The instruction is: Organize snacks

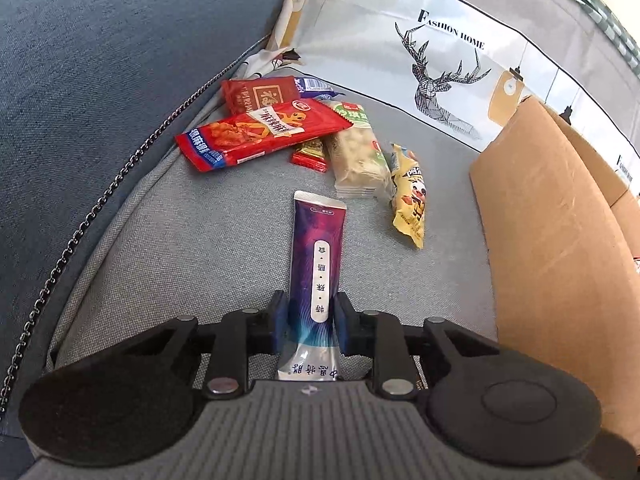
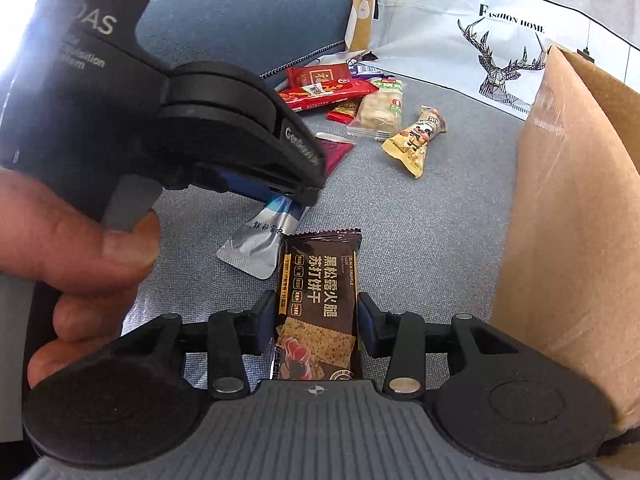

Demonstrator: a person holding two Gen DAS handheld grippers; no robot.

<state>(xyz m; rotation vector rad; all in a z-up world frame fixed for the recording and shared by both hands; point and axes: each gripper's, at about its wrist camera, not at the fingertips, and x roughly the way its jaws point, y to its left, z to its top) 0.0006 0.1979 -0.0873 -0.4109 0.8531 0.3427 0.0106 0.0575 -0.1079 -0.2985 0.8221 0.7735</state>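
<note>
My left gripper is shut on a long purple snack pouch and holds it above the grey sofa seat. My right gripper is shut on a dark brown cracker packet. In the right wrist view the left gripper hangs just ahead and to the left, with the pouch's silver end sticking out below it. A pile of snacks lies further back: red packets, a pale cracker pack and a yellow packet.
A brown cardboard box stands at the right, and it also shows in the right wrist view. A blue backrest cushion rises at the left. A white deer-print cloth lies behind the snacks.
</note>
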